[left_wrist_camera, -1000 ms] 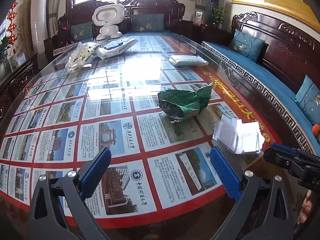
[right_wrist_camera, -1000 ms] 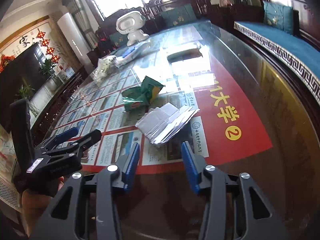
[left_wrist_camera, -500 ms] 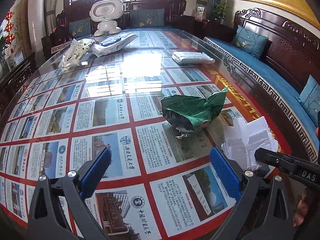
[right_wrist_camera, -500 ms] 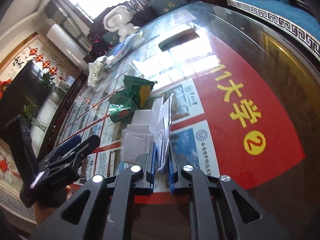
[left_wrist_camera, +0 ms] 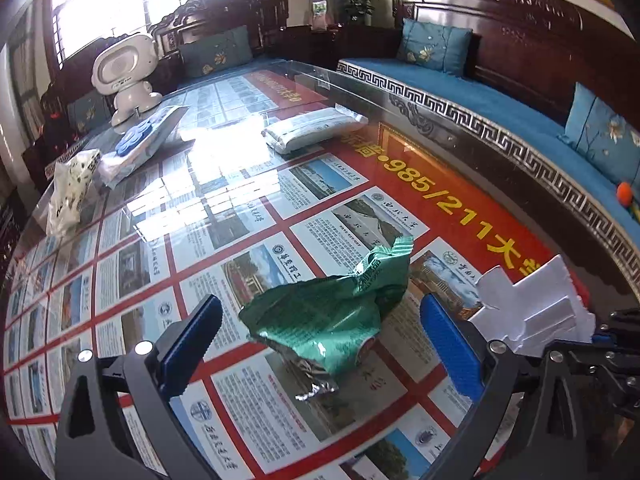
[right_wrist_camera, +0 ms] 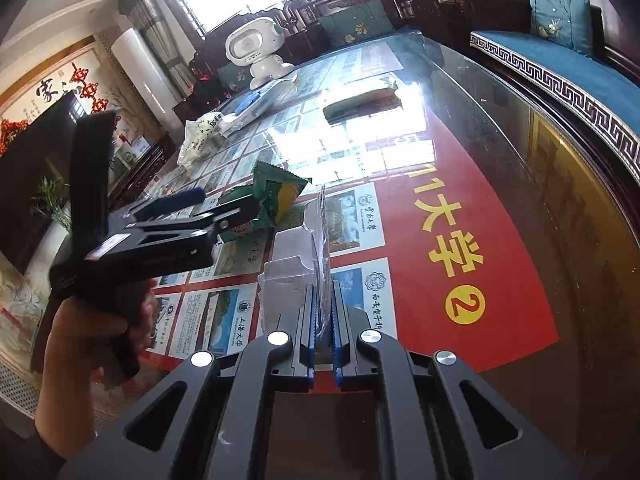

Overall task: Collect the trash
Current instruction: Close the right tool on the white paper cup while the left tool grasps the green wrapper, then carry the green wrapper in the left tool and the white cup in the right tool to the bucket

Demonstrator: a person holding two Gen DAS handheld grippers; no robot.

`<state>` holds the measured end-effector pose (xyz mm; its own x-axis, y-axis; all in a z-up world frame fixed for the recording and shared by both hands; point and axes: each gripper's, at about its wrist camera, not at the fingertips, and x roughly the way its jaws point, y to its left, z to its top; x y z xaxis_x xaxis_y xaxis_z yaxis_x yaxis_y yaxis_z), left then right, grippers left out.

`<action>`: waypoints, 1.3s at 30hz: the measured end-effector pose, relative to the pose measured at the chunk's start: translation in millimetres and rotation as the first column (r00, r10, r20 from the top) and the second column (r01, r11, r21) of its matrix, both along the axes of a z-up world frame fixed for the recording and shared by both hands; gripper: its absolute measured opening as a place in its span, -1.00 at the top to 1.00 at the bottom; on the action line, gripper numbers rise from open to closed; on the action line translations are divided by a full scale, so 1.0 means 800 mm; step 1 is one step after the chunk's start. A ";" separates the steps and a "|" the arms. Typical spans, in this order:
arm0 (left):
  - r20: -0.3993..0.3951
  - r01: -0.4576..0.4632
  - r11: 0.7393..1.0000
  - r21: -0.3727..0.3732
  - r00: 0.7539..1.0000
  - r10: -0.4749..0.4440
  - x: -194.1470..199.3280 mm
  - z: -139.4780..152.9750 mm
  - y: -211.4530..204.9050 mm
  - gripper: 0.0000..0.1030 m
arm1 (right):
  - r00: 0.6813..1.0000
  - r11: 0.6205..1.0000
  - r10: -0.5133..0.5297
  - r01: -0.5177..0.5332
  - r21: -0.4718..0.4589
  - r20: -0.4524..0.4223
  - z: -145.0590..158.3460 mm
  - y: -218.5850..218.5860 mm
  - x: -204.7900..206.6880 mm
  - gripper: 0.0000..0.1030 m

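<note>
Tabletop: right tongs [right_wrist_camera: 322, 320] pinch white packaging [right_wrist_camera: 298, 256].

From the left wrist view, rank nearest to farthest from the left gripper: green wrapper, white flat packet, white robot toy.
Left gripper is open.
1. Green wrapper, between its fingers.
2. White flat packet, mid-table, ahead and slightly right.
3. White robot toy, far end, left.

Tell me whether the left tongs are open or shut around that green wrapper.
Open. The left tongs sit spread wide on either side of the crumpled green wrapper, with gaps at both blue pads.
</note>
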<state>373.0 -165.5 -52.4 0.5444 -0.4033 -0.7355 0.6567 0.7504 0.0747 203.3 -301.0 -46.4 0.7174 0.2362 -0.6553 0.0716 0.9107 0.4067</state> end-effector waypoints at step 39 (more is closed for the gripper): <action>-0.021 0.070 0.973 -0.220 0.997 -0.076 -0.209 0.052 0.129 0.27 | 0.994 0.998 0.051 -0.046 -0.049 0.096 0.057 0.044 -0.128 0.87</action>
<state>206.0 -62.3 -10.4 0.4877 -0.5939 -0.6399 0.7096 0.6966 -0.1057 101.3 -265.5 -1.0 0.7666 0.2431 -0.5942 -0.0110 0.9304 0.3665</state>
